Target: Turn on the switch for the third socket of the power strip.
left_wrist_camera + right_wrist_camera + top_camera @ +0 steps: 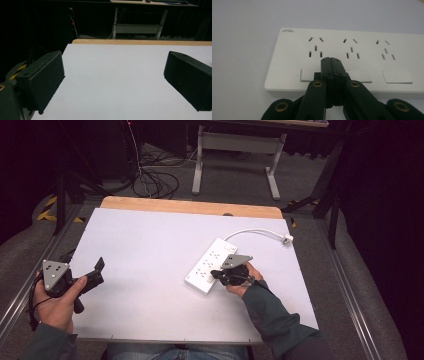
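A white power strip (207, 264) lies at an angle on the white tabletop (145, 255), right of centre. Its white cable (255, 231) curves off to a plug (287, 238) near the right edge. My right gripper (216, 274) is shut, and its tips lie over the strip's near long edge. The right gripper view has the closed jaws of my right gripper (331, 60) above the power strip (352, 47), at its row of rocker switches (397, 77). Whether they press one I cannot tell. My left gripper (97, 270) is open and holds nothing, at the table's left edge.
A wooden strip (190, 206) borders the far side of the table. Beyond it stand a white desk frame (235, 150) and loose cables on the floor (150, 180). In the left gripper view, bare tabletop (113, 82) lies between the jaws of my left gripper (113, 57).
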{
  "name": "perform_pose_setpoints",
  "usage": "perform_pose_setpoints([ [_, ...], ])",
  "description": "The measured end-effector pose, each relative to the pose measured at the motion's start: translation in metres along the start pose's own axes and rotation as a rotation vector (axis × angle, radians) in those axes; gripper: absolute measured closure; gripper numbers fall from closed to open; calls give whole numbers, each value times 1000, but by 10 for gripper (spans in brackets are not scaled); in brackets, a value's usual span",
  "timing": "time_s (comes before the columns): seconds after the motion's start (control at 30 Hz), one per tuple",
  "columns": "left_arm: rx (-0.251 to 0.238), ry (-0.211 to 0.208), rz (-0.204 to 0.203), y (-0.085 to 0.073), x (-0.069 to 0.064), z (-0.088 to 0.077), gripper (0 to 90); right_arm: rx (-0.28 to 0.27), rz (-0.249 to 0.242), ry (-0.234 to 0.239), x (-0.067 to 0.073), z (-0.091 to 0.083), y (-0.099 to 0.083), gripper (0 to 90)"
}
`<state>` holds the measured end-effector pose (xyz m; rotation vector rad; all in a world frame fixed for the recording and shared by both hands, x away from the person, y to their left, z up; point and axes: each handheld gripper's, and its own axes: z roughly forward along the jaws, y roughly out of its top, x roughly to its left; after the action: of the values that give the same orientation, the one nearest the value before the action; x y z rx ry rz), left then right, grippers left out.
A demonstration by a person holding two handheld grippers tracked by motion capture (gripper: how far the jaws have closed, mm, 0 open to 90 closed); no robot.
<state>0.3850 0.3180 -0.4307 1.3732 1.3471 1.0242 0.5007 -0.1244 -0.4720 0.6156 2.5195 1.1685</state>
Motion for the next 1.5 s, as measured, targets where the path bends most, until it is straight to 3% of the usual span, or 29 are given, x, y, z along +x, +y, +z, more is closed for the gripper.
perform_pose_setpoints([
  [0.23, 4, -5, 2, 0, -1, 1, 37, -5, -3, -2, 0, 0, -1, 900],
  [0.4, 3, -3, 0, 0, -1, 1, 37, -18, 22, 13, -2, 0, -2, 900],
  [0.5, 3, -6, -1, 0, -1, 1, 37, -15, 17, -6, -3, -1, -2, 900],
  [0.6, 4, -10, 0, 0, -1, 3, 37, -46, 43, -1, -6, -6, -1, 900],
  [0.77, 5, -23, -1, 1, -4, 7, 37, -37, 33, -9, -5, -9, -3, 900],
  [1.5, 7, -76, 6, 5, -17, 22, 37, -101, 102, -39, -7, -38, -17, 900],
])
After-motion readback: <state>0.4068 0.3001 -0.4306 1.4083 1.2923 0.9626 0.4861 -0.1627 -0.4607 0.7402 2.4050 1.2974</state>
